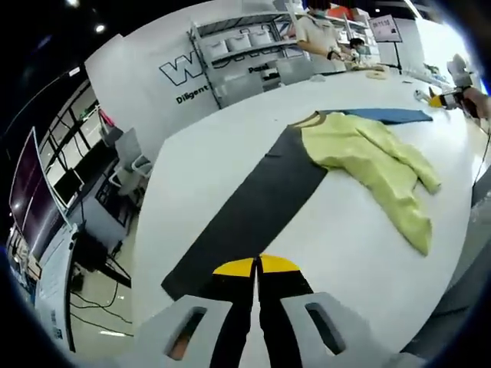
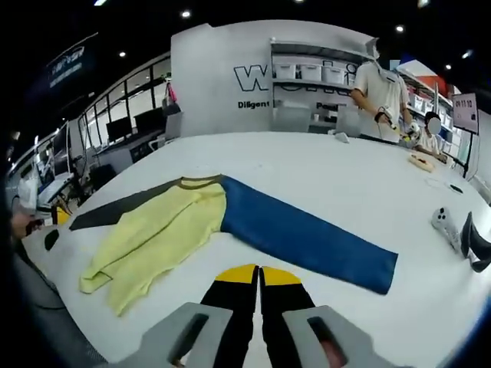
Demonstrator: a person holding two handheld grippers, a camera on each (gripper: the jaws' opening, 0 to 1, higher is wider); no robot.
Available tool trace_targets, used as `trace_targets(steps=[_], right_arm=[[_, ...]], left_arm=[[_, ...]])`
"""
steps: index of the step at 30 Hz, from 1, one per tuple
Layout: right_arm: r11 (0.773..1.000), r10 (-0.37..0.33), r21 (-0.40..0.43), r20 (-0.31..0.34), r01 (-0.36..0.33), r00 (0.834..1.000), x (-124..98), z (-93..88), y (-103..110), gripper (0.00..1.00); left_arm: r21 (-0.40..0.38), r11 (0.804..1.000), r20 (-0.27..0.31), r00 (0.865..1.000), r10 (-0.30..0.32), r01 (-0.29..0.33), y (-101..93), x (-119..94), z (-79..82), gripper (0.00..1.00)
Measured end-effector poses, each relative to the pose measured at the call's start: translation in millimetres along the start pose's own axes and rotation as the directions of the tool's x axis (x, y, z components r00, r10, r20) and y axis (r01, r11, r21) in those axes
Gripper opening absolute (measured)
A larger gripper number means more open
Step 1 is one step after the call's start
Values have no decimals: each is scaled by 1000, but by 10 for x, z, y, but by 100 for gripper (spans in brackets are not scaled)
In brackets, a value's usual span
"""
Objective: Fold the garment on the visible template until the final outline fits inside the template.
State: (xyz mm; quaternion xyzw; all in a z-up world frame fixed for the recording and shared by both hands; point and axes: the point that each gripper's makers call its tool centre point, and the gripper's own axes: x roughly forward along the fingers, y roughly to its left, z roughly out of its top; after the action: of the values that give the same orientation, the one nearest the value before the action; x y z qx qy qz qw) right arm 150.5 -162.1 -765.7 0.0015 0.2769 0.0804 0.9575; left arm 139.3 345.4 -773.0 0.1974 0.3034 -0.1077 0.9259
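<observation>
Nearest in the left gripper view, the left gripper (image 1: 256,270) hangs over the white table (image 1: 192,176) with its yellow-tipped jaws pressed together on nothing; in the right gripper view the right gripper (image 2: 258,272) stands the same way, jaws closed and empty above the table's near edge. Just beyond lies the template, a long flat strip in two halves: a dark panel (image 1: 253,207) running away from the left gripper and a blue panel (image 2: 307,238) slanting off to the right past the right gripper. Where the two halves meet rests the yellow garment (image 2: 165,230), a long-sleeved top with a darker neckband, partly on the strip and spilling onto the bare table toward the near side, its sleeves rumpled. It looks light, soft and limp, likely to sag and drag rather than keep any shape, so a pinch at a cuff, hem corner or shoulder seam should serve better than the slack middle. Farthest off, people stand by shelving (image 2: 314,77).
</observation>
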Motion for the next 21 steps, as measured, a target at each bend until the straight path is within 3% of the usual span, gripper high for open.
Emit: trace_targets(steps=[8, 10, 21], right_arm=[[998, 57, -2, -29, -57, 998, -29, -146, 253, 0], [997, 80, -7, -41, -81, 996, -27, -185, 332, 0], [988, 151, 23, -53, -150, 987, -73, -257, 632, 0]], left_arm=[[-41, 998, 38, 998, -50, 52, -258, -45, 117, 1], [-34, 992, 69, 990, -119, 122, -423, -34, 168, 1], [-25, 978, 67, 977, -204, 206, -790, -117, 151, 1]])
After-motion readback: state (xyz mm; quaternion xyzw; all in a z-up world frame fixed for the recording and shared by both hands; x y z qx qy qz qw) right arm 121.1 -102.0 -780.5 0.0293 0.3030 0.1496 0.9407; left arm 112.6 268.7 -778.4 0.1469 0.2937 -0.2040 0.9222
